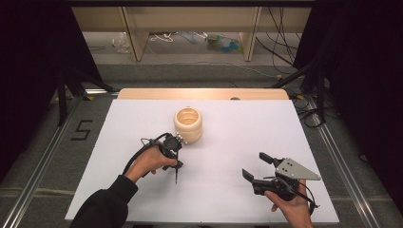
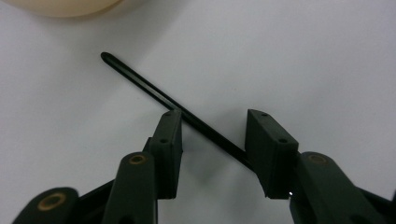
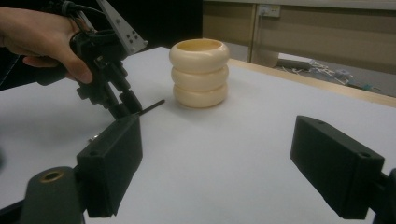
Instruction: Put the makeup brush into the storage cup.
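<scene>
A person is sitting at a white table (image 1: 142,123), holding a hand-held gripper in each hand. Toward the far middle of the table, a cream-coloured holder (image 1: 188,124) shaped like three stacked rings is standing upright, its top open.

The left hand-held gripper (image 1: 177,167) is pointing down at the table just in front of the holder, on the person's side of it. In the left gripper view its jaws are standing partly open, and a thin black stick (image 2: 140,84) is lying on the table and passing slantwise through the gap between them. The stick is touching the tip of the jaw at the left of that view and running up against the base of the other jaw, but the jaws are not closing on it. Its rounded far end is lying near the holder's base (image 2: 65,7), apart from it. The left hand (image 1: 151,164) is wrapping around the gripper's body.

The right hand-held gripper (image 1: 254,166) is resting low over the near right part of the table, well apart from the holder, with its jaws spread wide and nothing between them. The right hand (image 1: 291,204) is gripping it from below. From the right gripper view, the holder (image 3: 199,72) is standing beyond the open jaws, with the left hand-held gripper (image 3: 123,105) beside it at the left.
</scene>
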Demonstrator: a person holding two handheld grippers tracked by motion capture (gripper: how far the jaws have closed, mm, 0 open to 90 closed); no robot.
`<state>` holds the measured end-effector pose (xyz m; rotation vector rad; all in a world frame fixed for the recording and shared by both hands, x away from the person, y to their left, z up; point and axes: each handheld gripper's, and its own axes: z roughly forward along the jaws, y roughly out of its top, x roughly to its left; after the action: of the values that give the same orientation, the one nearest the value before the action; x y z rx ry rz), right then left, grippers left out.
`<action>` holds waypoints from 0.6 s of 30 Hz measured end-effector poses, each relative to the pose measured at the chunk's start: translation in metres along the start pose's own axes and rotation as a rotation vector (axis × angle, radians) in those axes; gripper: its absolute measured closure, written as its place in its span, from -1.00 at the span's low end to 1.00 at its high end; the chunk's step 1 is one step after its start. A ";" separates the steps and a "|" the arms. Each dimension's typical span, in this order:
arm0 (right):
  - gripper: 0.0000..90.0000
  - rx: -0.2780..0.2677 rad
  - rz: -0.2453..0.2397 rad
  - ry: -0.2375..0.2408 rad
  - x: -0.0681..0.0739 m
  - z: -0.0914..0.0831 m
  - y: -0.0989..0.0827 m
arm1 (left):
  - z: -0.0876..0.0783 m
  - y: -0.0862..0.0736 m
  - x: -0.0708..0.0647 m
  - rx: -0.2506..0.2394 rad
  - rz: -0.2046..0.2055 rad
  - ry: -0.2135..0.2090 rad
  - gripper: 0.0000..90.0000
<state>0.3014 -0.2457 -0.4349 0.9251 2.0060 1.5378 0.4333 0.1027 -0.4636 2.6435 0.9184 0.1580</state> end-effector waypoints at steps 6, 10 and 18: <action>-0.61 0.000 -0.011 -0.008 -0.001 0.000 0.000 | -0.001 0.001 0.001 0.012 0.029 -0.008 0.58; -0.61 0.000 -0.010 -0.008 -0.001 0.000 0.000 | 0.000 0.002 0.003 0.024 0.043 -0.021 0.70; -0.61 0.003 -0.002 0.003 -0.001 0.001 -0.001 | 0.000 0.009 0.001 0.069 0.068 -0.010 0.79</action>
<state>0.3026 -0.2455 -0.4360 0.9216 2.0114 1.5362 0.4390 0.0969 -0.4610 2.7380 0.8456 0.1314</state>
